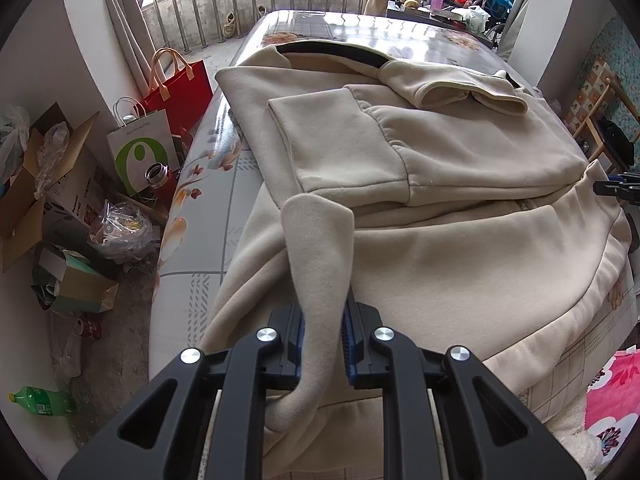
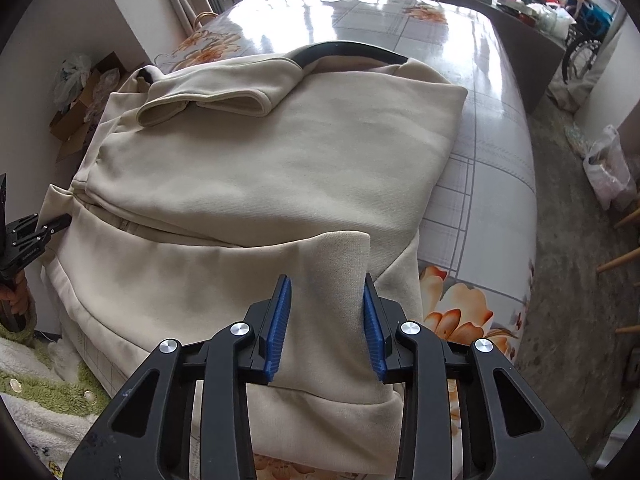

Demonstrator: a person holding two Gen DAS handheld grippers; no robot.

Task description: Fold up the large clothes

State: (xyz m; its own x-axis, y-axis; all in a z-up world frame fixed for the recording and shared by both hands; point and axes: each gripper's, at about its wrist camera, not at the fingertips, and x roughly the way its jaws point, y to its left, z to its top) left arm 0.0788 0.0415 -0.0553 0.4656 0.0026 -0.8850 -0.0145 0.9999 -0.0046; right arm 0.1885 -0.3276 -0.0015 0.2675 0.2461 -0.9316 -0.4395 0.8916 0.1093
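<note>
Hoodie (image 1: pixel 440 152) lies on the bed (image 1: pixel 208 216), sleeves folded in, long axis running away from both grippers. Left wrist view: left gripper (image 1: pixel 323 340) is pinching the near hem corner, nearly pressed together. Right wrist view: right gripper (image 2: pixel 327 320) straddles the other hem corner, fabric bunched between half-spread pads, hoodie body straight ahead.

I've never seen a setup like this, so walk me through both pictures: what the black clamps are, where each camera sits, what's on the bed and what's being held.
Each black clamp is a hand-held two-finger gripper with a camera looking along its fingers. One picture comes from the left gripper, the other from the right gripper. On the floral mattress lies a partly folded beige hoodie. The left gripper's pads pinch a fold of its near edge. The right gripper also has hoodie fabric between its blue pads, which look pressed against it.
</note>
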